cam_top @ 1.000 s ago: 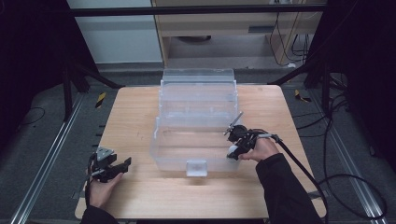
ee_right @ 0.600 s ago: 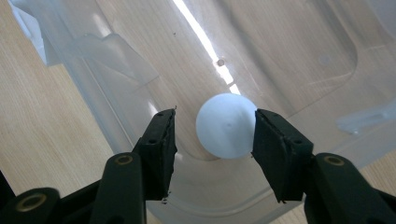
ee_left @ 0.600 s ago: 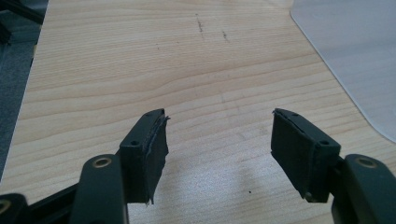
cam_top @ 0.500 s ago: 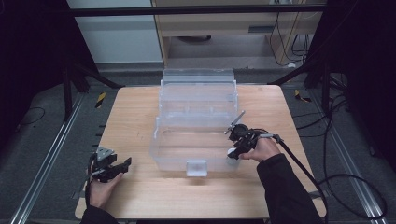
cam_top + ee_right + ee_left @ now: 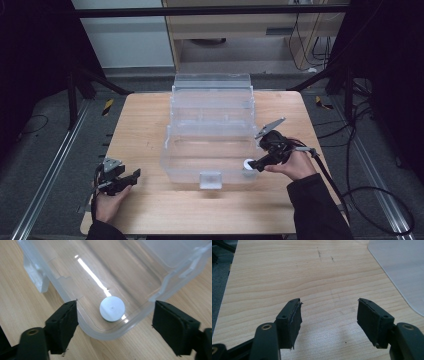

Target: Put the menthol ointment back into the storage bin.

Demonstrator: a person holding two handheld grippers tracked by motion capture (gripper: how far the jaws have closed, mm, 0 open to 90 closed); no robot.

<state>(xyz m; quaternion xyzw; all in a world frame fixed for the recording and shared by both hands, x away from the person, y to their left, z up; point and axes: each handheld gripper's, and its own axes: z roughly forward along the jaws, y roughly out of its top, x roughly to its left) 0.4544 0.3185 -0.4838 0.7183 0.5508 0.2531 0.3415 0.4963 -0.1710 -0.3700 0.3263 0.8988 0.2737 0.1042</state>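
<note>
A clear plastic box (image 5: 210, 150) with its lid thrown back stands in the middle of the wooden table (image 5: 145, 125). A small white round disc (image 5: 112, 308) lies on the box floor in its near right corner (image 5: 248, 164). My right gripper (image 5: 255, 164) hovers open just above that corner, its jaws spread wide on either side of the disc (image 5: 113, 322) and holding nothing. My left gripper (image 5: 131, 176) rests open near the table's front left, with bare wood between its jaws (image 5: 328, 315).
The box's front latch (image 5: 210, 179) faces the near edge. Its open lid (image 5: 212, 87) reaches toward the far edge. A corner of the clear box (image 5: 402, 267) shows at the right of the left gripper view. Cables (image 5: 370, 190) trail off the table's right side.
The white disc now lies free in the box corner below the right gripper, which has shifted slightly. The left gripper has not moved.
</note>
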